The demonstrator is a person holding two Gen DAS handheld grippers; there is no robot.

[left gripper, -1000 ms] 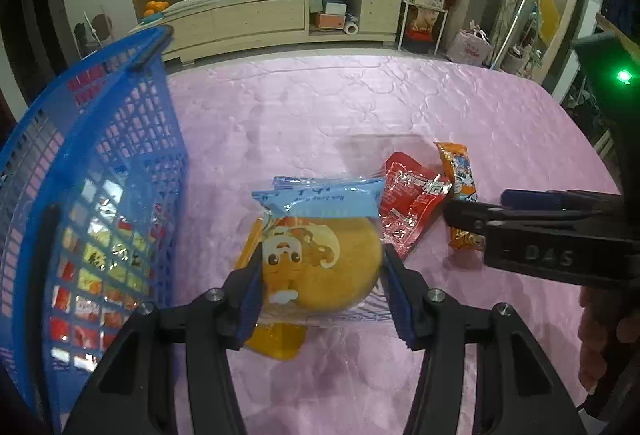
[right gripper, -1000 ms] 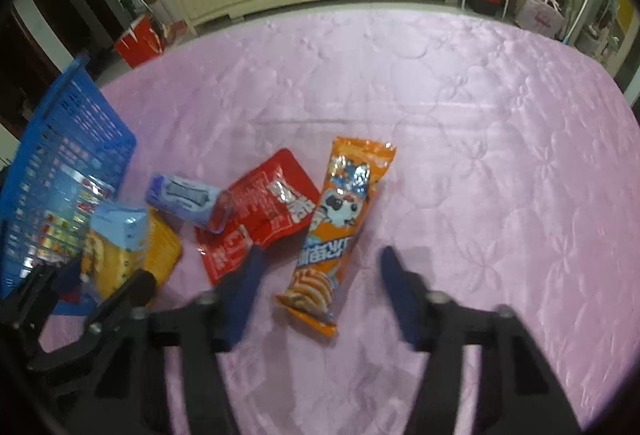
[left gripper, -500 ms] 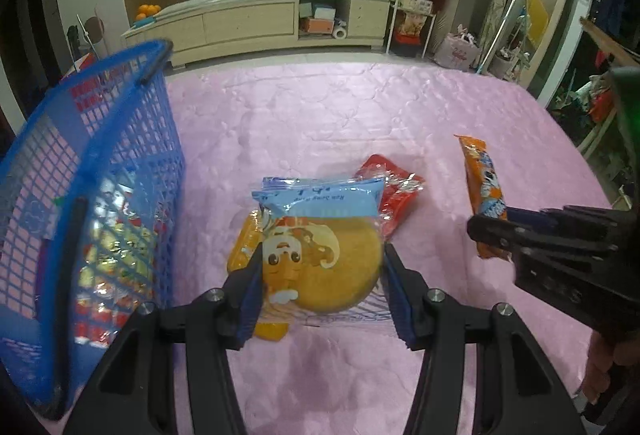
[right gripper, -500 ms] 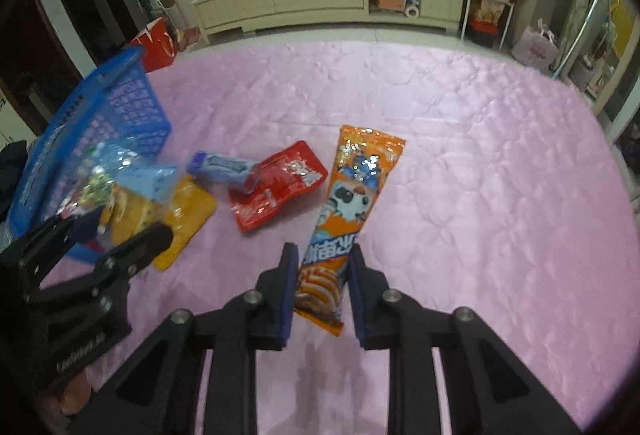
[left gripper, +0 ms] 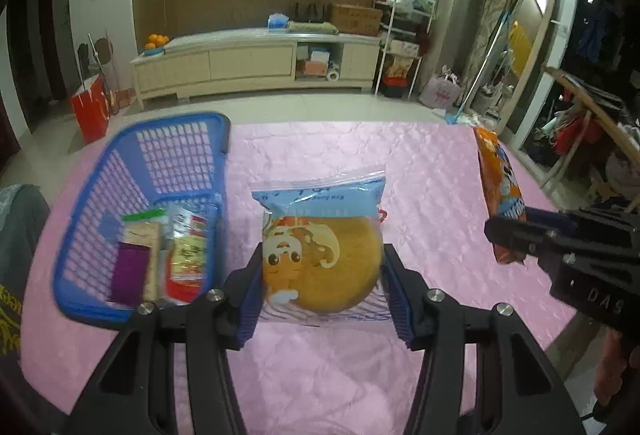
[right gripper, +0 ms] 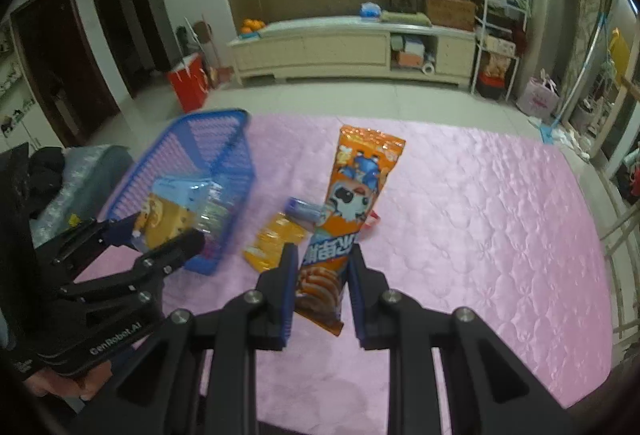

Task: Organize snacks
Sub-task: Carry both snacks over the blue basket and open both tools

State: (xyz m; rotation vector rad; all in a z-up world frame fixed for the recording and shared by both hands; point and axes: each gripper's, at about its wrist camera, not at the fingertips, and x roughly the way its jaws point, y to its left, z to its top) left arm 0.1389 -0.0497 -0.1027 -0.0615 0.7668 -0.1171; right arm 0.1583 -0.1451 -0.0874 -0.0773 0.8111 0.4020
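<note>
Both my tools have lifted off the pink table (right gripper: 480, 235) since a second ago. Left tool (left gripper: 322, 275) is clenched on the cake packet (left gripper: 320, 247), pads pressing its two sides, right beside the blue basket (left gripper: 80, 227). Right tool (right gripper: 322, 275) is clamped on the lower end of the orange snack stick (right gripper: 352, 203). Beyond, yellow pouch (right gripper: 276, 241) and small blue packet (right gripper: 304, 209) lie on the table.

Pink quilted bed (right gripper: 480, 219) bears blue basket (right gripper: 224, 139), yellow packet (right gripper: 272, 243), purple packet (right gripper: 304, 209), red packet (right gripper: 372, 220).
</note>
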